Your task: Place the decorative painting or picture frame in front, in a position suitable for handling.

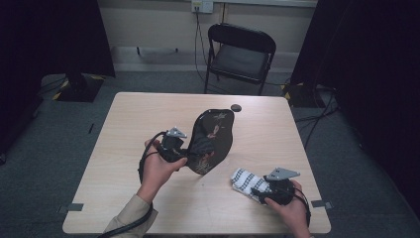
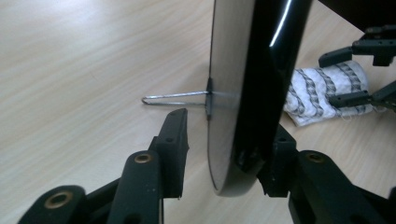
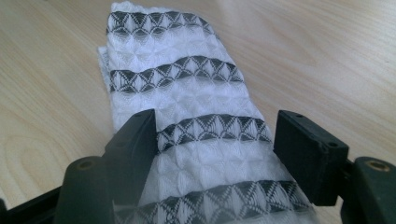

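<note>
A black folding chair [image 1: 241, 57] stood beyond the pale wooden counter [image 1: 129, 114]. A small dark disc [image 1: 236, 107] lay near the counter's far edge. Grey carpet [image 1: 44, 148] covered the floor.

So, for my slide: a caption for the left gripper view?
Left gripper straddling an upright black plaque's edge; striped cloth beyond.

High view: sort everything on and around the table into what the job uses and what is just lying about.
In use:
- black plaque, its edge between the jaws of the left gripper
- patterned cloth, between the jaws of the right gripper

Lying about:
- small dark disc, far side of the table
- folding chair behind it
</note>
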`<state>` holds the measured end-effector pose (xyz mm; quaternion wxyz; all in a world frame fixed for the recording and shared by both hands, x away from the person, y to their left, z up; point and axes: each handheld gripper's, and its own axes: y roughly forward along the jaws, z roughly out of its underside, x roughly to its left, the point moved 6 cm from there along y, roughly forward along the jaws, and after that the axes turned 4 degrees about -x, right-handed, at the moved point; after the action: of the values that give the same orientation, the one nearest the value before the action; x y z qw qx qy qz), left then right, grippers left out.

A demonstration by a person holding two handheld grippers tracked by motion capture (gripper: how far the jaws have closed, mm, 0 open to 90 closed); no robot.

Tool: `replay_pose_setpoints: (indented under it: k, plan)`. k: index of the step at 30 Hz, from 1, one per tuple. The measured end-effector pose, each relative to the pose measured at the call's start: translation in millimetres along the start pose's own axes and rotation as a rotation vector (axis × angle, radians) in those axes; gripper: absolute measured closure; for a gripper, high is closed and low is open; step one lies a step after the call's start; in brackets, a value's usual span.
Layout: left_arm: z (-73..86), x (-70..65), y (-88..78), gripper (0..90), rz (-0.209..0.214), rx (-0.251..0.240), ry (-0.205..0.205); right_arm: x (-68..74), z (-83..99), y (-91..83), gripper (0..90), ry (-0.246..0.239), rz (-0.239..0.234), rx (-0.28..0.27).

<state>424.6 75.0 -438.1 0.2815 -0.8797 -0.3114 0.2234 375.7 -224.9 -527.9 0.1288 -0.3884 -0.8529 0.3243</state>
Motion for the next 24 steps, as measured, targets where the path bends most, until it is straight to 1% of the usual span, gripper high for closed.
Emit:
replay_pose_setpoints:
  k: [1, 2, 5, 6, 7, 9, 12, 13, 16, 17, 18, 19, 23, 24]
  plan:
    - [2.7, -0.8, 2.7, 61.3, -0.006, 0.0, -0.002, 0.0, 0.0, 0.1, 30.2, 0.0, -0.002, -0.001]
    - [5.4, -1.1, 5.0, 66.3, 0.004, 0.004, -0.006, -0.3, 0.1, 0.5, 30.2, 0.004, -0.004, -0.005]
    - [7.3, -0.7, 6.3, 78.4, -0.001, 0.0, -0.003, -0.4, 0.3, 0.5, 30.2, 0.005, -0.004, -0.007]
    - [7.3, -0.7, 6.4, 78.4, -0.001, -0.008, -0.009, -0.4, 0.3, 0.5, 30.2, 0.005, -0.004, -0.007]
    - [7.5, -0.7, 6.1, 78.3, 0.001, -0.004, -0.013, -0.4, 0.2, 0.5, 30.2, 0.005, -0.004, -0.007]
    - [7.6, -0.4, 4.7, 78.6, -0.009, 0.001, 0.001, -0.5, 0.4, 0.5, 30.2, 0.008, -0.004, -0.007]
    - [8.5, 0.7, 3.0, 78.8, -0.022, -0.004, 0.009, -0.3, 0.7, 0.3, 30.2, 0.012, -0.004, -0.008]
    - [10.7, 3.7, -0.9, 78.8, -0.027, 0.0, 0.009, -0.3, 0.8, 0.4, 30.2, 0.013, -0.004, -0.009]
    - [12.8, 7.6, -4.6, 78.9, -0.033, -0.005, 0.003, -0.4, 1.0, 0.4, 30.2, 0.016, -0.004, -0.01]
    - [15.0, 12.0, -8.7, 78.9, -0.036, 0.0, 0.0, -0.6, 1.0, 0.6, 30.1, 0.018, -0.006, -0.011]
    - [15.0, 12.0, -8.7, 78.9, -0.036, 0.0, 0.0, -0.6, 1.0, 0.6, 30.1, 0.018, -0.006, -0.011]
    - [17.5, 16.3, -12.8, 78.8, -0.035, 0.009, -0.006, -0.6, 0.8, 0.9, 30.1, 0.018, -0.006, -0.011]
    - [19.9, 20.4, -16.7, 78.8, -0.04, 0.007, -0.008, -0.7, 0.4, 1.2, 30.1, 0.018, -0.004, -0.009]
    - [20.7, 21.5, -18.2, 78.8, -0.043, 0.009, -0.016, -0.7, 0.1, 1.4, 30.1, 0.017, -0.004, -0.008]
